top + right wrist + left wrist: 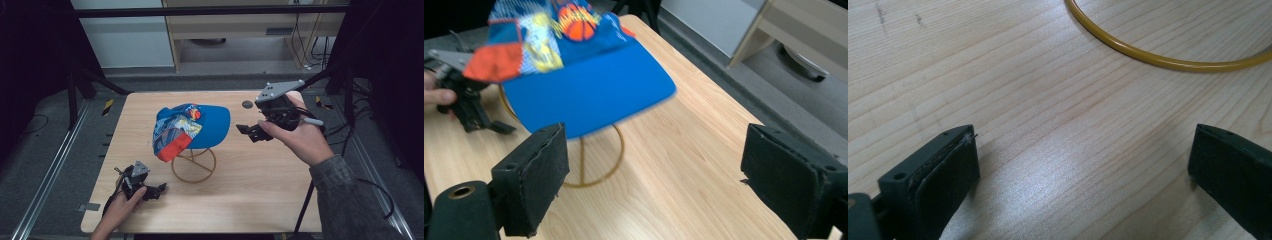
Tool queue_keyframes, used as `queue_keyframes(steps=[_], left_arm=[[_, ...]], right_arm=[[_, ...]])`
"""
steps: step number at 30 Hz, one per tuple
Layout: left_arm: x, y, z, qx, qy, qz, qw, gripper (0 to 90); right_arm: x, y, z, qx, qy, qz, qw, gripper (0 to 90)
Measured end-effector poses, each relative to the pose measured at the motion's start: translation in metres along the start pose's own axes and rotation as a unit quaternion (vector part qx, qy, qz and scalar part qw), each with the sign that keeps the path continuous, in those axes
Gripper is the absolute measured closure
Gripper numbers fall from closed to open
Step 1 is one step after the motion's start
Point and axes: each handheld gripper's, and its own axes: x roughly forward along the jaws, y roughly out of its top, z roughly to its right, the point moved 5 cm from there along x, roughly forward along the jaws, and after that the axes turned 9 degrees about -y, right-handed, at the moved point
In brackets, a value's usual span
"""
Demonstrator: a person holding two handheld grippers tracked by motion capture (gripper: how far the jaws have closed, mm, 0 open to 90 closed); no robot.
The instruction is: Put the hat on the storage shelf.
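Cap [192, 127] sits perched on a thin yellow wire stand [194, 165] at mid-bench, brim toward the right claw [248, 131] — wide and empty beside it. The left claw [159, 190], also wide, hovers low near the bench's near-left corner. A sideways tug could topple the light stand — nothing pins its ring.

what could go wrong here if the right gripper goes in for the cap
The cap only sits on top of a thin wire stand, so a sideways push from the right gripper on the brim could probably tip the stand or slide the cap off. The left gripper rests low on the table with its jaws open, beside the stand's ring and not touching it, so nothing seems to steady the base.
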Motion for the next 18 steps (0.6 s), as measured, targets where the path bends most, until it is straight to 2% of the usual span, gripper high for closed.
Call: queue_keyframes(steps=[8, 16, 18], left_arm=[[0.0, 0.0, 0.0, -0.001, 0.001, -0.001, 1.0, 0.0], [0.0, 0.0, 0.0, 0.0, 0.001, -0.003, 1.0, 0.0], [0.0, 0.0, 0.0, 0.001, -0.001, -0.003, 1.0, 0.0]], right_arm=[[-0.006, -0.033, 0.014, 0.012, -0.021, -0.002, 0.9997, 13.4], [0.002, -0.061, 0.02, 0.024, -0.03, -0.011, 0.9992, 13.9], [0.008, -0.074, 0.02, 0.026, -0.031, -0.014, 0.9991, 13.9]])
